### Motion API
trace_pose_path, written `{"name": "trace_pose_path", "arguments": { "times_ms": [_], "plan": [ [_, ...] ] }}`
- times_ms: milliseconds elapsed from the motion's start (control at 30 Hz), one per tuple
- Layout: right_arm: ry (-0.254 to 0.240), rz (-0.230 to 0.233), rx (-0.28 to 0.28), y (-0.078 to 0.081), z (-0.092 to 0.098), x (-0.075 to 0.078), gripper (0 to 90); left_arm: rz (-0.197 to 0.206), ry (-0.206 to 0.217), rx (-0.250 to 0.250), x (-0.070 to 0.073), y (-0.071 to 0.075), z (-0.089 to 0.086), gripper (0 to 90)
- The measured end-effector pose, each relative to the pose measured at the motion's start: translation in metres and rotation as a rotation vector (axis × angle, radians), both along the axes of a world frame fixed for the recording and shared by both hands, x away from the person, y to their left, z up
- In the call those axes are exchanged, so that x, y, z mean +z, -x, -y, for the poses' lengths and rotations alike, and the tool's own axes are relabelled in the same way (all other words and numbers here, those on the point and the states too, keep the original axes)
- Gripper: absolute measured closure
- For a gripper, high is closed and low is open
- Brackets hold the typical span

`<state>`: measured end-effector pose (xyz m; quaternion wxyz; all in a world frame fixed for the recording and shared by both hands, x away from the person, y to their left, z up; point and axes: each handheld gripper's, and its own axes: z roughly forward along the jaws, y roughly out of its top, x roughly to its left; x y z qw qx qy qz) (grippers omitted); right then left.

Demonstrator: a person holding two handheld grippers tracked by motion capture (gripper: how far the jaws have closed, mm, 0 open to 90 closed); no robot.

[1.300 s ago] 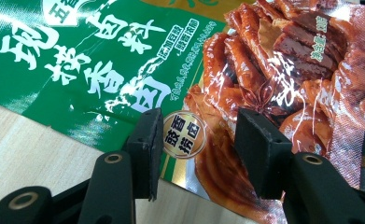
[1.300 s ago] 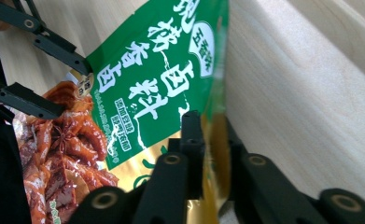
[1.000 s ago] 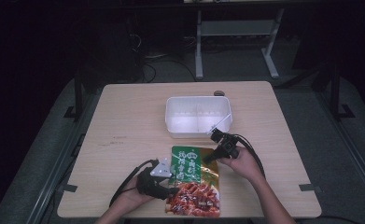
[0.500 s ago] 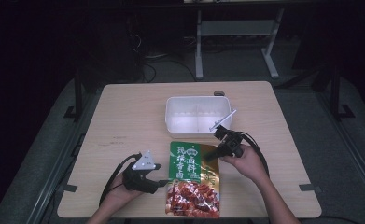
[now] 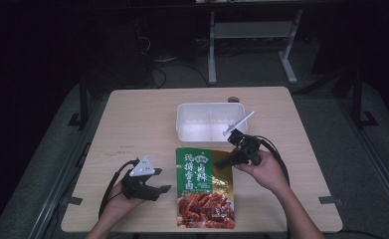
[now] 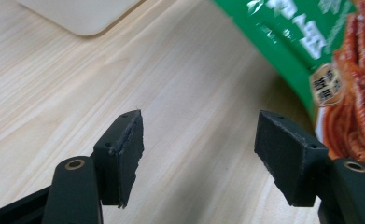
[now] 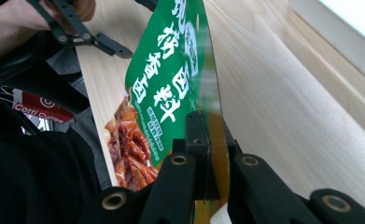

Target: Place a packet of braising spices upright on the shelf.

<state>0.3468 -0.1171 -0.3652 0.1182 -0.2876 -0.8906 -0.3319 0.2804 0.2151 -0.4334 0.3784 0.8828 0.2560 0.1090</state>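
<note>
- One flat green pouch with white lettering and red food pictured lies on the table, before one white tub.
- Right gripper pinches its top right corner.
- Left gripper, jaws just opened, grips nothing.

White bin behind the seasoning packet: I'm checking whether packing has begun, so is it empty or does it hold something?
Empty. In the high view the white bin shows a bare interior; the packet lies outside it.
</note>
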Motion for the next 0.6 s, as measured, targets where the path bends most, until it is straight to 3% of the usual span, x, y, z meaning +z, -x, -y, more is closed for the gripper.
{"name": "trace_pose_path", "arguments": {
  "times_ms": [600],
  "plan": [
    [-0.024, 0.058, 0.027, 0.013, 0.004, 0.042, 89.8, 0.005, 0.007, 0.034, 0.0, -0.004, -0.007, 30.4]
  ]
}}
